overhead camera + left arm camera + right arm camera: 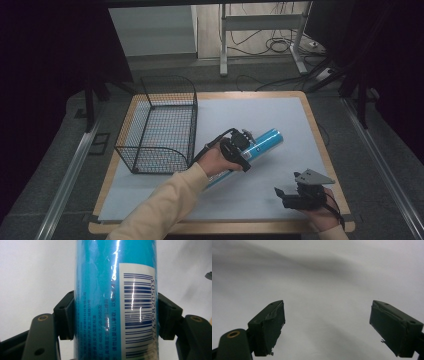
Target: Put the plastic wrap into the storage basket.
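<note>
Jaws of the left gripper (115, 317) clamp a glossy blue cylindrical can (115, 290).

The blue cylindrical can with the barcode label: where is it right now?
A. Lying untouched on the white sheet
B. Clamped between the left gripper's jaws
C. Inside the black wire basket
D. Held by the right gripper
B: the left gripper has both jaws pressed against the sides of the blue cylindrical can.
</note>
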The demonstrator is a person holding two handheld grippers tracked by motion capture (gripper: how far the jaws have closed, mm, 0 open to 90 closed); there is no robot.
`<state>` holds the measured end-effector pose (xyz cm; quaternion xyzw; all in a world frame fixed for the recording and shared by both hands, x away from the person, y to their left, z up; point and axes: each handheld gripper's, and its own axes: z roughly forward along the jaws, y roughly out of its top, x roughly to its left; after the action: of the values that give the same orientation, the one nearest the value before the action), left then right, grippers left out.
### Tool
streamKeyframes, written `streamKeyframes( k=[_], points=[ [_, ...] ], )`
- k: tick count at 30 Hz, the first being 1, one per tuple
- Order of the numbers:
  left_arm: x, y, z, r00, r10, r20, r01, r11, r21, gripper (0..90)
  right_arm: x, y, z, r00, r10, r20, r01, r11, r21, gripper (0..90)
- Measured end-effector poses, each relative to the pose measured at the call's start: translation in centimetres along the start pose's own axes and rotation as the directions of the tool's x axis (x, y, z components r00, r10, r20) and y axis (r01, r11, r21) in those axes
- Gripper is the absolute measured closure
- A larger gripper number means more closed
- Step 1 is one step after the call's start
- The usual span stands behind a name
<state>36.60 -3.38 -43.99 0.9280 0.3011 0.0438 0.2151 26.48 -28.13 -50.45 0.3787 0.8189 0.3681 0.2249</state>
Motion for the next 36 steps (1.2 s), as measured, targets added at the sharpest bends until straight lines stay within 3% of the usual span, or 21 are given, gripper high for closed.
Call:
streamKeyframes(
  k=[3,36],
  points=[
    [0.0,-0.1,-0.2,0.9999,0.01,-0.009,-0.01,0.9999,-0.005,31.5,0.0,0.0,0.0,1.0,-0.001,-0.001,0.001,1.0,0.0,13.1],
    [2.1,-0.5,-4.0,0.9978,-0.057,-0.033,0.053,0.9942,-0.093,31.5,-0.1,0.0,-0.1,1.0,0.003,0.005,-0.003,1.0,-0.004,13.1]
  ],
)
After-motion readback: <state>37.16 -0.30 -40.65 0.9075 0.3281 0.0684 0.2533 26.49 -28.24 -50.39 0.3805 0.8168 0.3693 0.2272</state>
